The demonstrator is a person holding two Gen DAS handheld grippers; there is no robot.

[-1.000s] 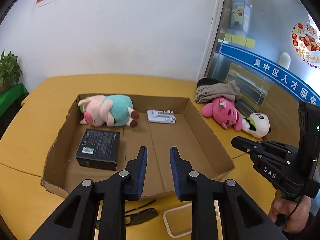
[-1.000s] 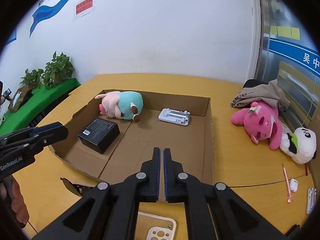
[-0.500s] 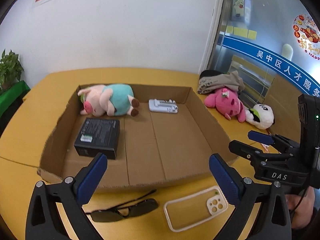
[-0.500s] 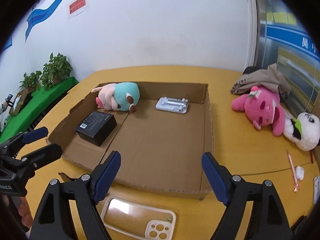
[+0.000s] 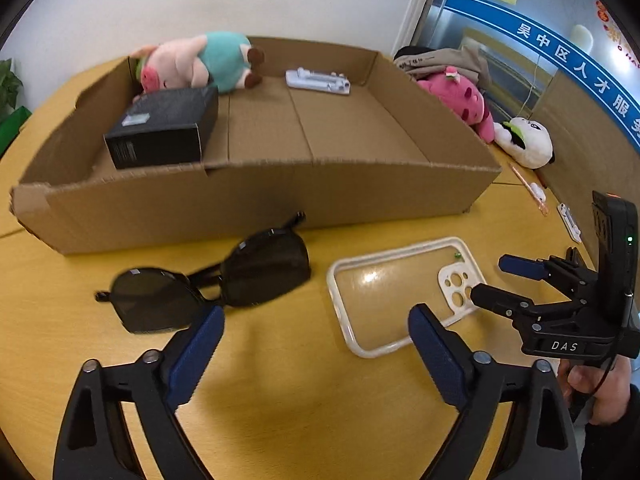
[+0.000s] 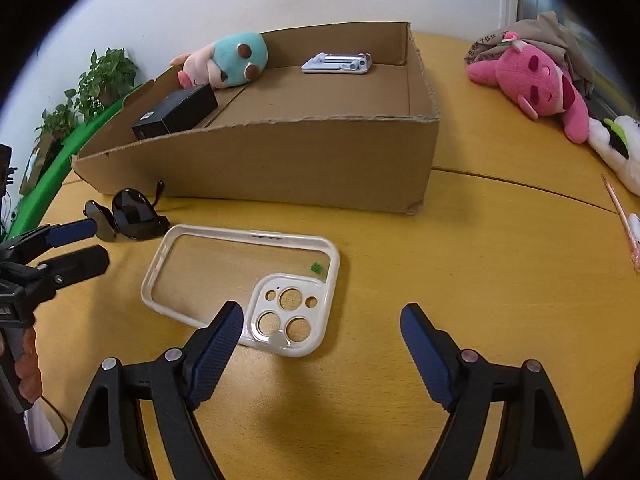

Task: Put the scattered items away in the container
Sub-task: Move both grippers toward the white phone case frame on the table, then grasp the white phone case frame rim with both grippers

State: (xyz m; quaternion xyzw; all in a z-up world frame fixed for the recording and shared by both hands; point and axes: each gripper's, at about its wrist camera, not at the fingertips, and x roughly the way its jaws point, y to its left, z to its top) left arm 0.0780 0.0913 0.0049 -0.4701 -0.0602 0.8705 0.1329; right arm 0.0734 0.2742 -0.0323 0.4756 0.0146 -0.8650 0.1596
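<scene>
Lowered since earlier: left gripper (image 5: 316, 320) and right gripper (image 6: 322, 322), both spread wide, empty; sunglasses (image 5: 208, 284) ahead of left, phone case (image 6: 244, 280) ahead of right, cardboard box (image 5: 256, 196) beyond.

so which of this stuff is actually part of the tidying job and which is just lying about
Part of the job:
cardboard box
sunglasses
phone case
pink plush
panda plush
pen

Just lying about:
potted plants
bundled cloth
wall poster
</scene>
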